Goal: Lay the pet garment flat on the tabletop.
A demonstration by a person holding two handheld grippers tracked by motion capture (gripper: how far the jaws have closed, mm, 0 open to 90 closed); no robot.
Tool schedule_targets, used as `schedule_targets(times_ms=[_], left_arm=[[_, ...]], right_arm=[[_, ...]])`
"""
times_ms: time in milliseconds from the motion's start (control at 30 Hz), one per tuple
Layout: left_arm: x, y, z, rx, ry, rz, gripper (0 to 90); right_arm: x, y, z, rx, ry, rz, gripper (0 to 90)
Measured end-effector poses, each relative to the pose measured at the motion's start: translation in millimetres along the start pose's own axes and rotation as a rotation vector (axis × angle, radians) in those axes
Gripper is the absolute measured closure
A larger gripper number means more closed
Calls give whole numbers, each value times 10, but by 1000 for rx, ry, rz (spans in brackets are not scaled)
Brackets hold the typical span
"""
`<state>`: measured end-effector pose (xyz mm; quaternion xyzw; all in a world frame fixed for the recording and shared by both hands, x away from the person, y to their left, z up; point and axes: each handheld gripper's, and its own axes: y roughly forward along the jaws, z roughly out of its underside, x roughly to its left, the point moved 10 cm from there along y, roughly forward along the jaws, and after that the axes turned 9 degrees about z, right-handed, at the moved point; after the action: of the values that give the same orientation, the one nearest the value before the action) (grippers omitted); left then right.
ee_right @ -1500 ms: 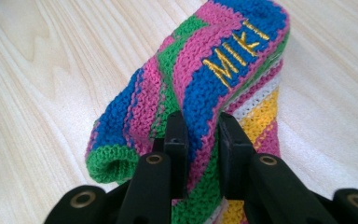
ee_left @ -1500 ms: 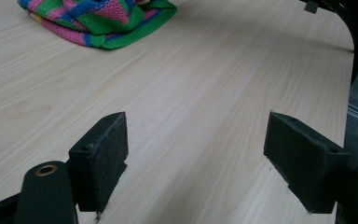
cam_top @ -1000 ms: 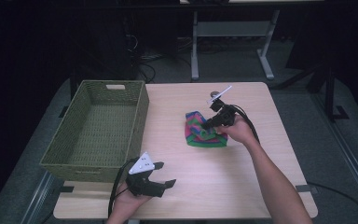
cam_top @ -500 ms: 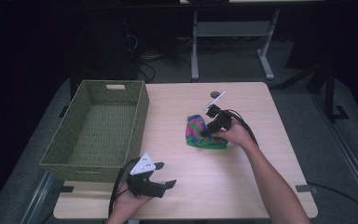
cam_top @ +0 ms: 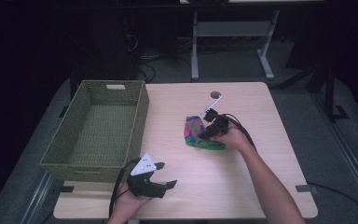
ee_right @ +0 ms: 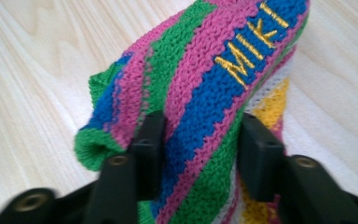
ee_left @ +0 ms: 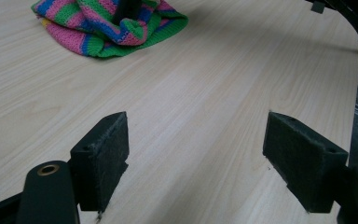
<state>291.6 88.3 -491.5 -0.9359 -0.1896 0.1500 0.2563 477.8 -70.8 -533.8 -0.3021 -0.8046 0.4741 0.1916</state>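
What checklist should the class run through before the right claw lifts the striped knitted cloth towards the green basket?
1. Fold of striped knitted cloth between the right claw pads: ok, and the jaws have just been closing on it.
2. Grip firm enough to lift: cannot tell.
3. Rest of the cloth lying free on the table, nothing on top of it: ok.
4. Green basket empty and open at the top: ok.
5. Left claw open, holding nothing, clear of the cloth: ok.
6. Tabletop between cloth and basket free of obstacles: ok.
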Motion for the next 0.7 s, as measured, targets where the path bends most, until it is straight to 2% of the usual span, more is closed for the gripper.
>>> schedule_targets(times_ms=[100,167,333,433,467,567,600,700], left_arm=[[1,-5,12,3,-2,-2,221],[2,1,5,1,0,-2,222],[9,6,8,8,6,0,222],[18,1,1,2,0,-2,222],[15,-6,1,0,-4,-2,222],[2,-11,6,-3,-13,-3,222],[5,-15,4,-1,2,-6,222],[1,-10,4,-1,5,-5,221]], right_arm=[[6,-18,16,-19,26,-14,676],[-3,-53,5,-18,16,-22,724],[-7,-138,-26,-19,-1,-22,735],[1,-244,-82,-52,1,-40,736],[22,-327,-114,-69,-4,-49,736],[40,-403,-136,-88,-14,-51,736],[70,-491,-144,-104,-15,-59,736],[104,-591,-129,-112,-30,-67,736]])
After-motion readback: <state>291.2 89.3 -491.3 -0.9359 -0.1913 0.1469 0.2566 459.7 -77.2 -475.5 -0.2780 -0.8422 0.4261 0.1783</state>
